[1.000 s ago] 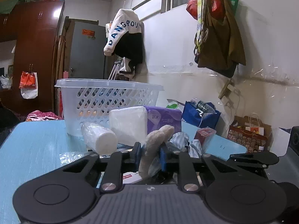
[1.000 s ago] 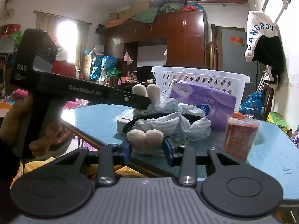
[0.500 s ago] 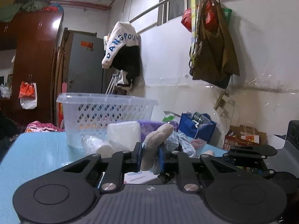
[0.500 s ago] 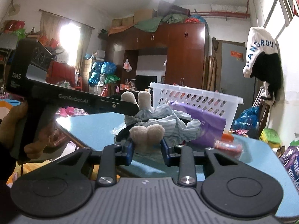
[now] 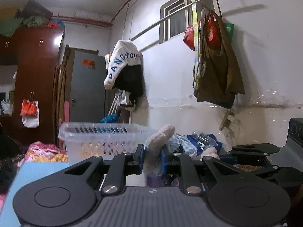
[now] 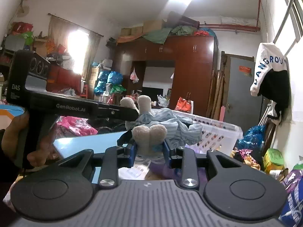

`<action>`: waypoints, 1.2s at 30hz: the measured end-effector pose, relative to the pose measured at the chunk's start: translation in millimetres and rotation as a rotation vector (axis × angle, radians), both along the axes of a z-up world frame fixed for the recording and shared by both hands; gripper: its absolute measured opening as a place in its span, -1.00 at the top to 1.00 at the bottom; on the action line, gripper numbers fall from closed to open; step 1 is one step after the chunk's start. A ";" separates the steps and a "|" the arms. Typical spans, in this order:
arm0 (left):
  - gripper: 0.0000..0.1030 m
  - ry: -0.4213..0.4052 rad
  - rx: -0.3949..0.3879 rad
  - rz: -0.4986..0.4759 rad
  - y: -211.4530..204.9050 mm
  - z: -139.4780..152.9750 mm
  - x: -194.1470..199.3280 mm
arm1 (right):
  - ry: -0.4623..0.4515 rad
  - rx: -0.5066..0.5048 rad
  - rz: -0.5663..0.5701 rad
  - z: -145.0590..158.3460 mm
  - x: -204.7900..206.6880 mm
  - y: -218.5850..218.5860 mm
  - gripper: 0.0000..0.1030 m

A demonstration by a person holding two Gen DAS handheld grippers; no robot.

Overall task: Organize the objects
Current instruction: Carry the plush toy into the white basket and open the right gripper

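Both tongs [image 5: 152,158] [image 6: 149,148] pinch fuzzy beige plush limbs [image 6: 149,134] above the latticed basket [image 5: 102,140].

Toy [image 6: 149,132] cream w/ blue-striped cloth; basket [image 6: 217,132] white; table [image 6: 85,141] lt blue.

Left gripper [image 5: 152,158] closed on a beige plush limb [image 5: 158,141] in striped blue cloth [image 5: 186,145], white laundry basket [image 5: 98,140] behind on blue worktop [image 5: 37,172], right gripper [image 5: 253,154] alongside.

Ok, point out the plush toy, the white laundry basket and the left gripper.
plush toy [image 6: 149,134], right wrist view, on its two cream feet between the fingers.
white laundry basket [image 5: 98,141], left wrist view, on its latticed front wall.
left gripper [image 5: 152,158], left wrist view, midway between its fingertips.
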State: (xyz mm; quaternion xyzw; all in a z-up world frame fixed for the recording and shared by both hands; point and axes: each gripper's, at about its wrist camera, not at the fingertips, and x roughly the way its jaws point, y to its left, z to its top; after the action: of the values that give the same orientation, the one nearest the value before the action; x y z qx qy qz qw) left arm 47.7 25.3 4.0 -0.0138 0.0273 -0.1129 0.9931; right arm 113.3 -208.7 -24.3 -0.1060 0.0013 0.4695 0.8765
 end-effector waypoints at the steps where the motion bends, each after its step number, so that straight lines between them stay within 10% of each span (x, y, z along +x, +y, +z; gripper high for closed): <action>1: 0.59 -0.005 -0.001 0.005 2.0 6.0 5.4 | -0.008 -0.002 0.003 3.9 4.5 2.6 0.36; 15: 0.59 -0.029 0.044 0.029 27.9 75.0 108.7 | -0.078 -0.078 -0.015 46.6 89.2 53.6 0.36; 36: 0.59 0.163 0.043 0.102 57.1 48.9 220.5 | 0.029 -0.196 -0.047 27.0 146.8 78.0 0.35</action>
State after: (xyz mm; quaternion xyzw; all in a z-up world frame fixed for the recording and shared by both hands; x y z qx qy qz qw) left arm 268.3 82.4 52.9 -0.0030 0.1096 -0.0600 0.9922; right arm 260.1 -130.7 2.7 -0.1843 0.0623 0.4478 0.8727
